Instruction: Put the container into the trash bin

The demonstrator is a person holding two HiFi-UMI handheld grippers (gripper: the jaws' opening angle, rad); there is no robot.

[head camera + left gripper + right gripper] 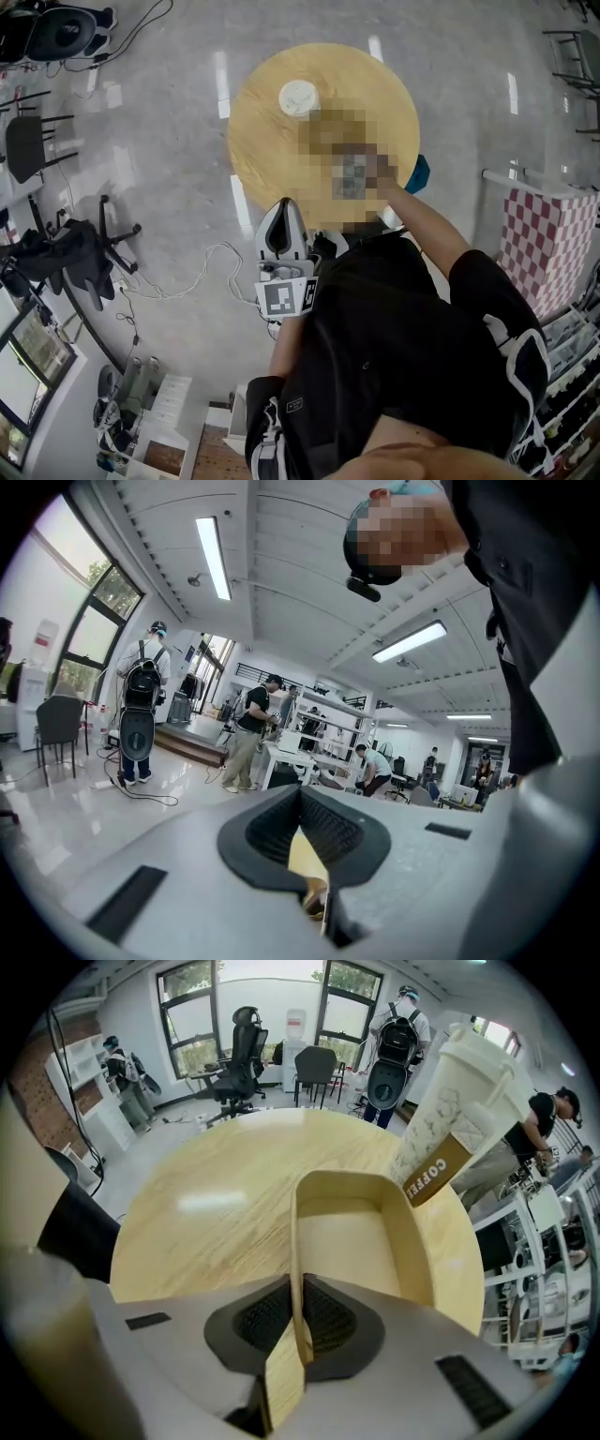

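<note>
1. The pale glossy floor (159, 159) fills most of the head view. A black office chair (84, 262) stands at its left, and a red/white checked cloth (548, 244) is at the right edge.
2. A round wood table (272, 150) sits ahead of you, in the upper middle of the head view.
3. Your rt arm (427, 225) reaches from your black top onto the table's near-right part. A mosaic patch covers the spot where the arm ends, so the head view doesn't show what's there.
4. The container (361, 1232) is a tan open-top tray w/ rounded corners. It sits upright on the table, right in front of your rt gripper cam.
5. A tall paper coffee cup (459, 1119) w/ a white lid and brown sleeve stands on the table just beside the container, at its far-right corner in the rt gripper view.
6. Your rt gripper (298, 1283) points steeply down. Its jaws are clamped on the container's left wall, w/ one pad inside the tray and one outside.
7. Your lt gripper (300, 803) is held about level by the table's near edge, and its marker cube (286, 298) faces the head cam. Its jaws are together at the tips. A tan sliver shows in the gap below them, but you can't tell what it is.
</note>
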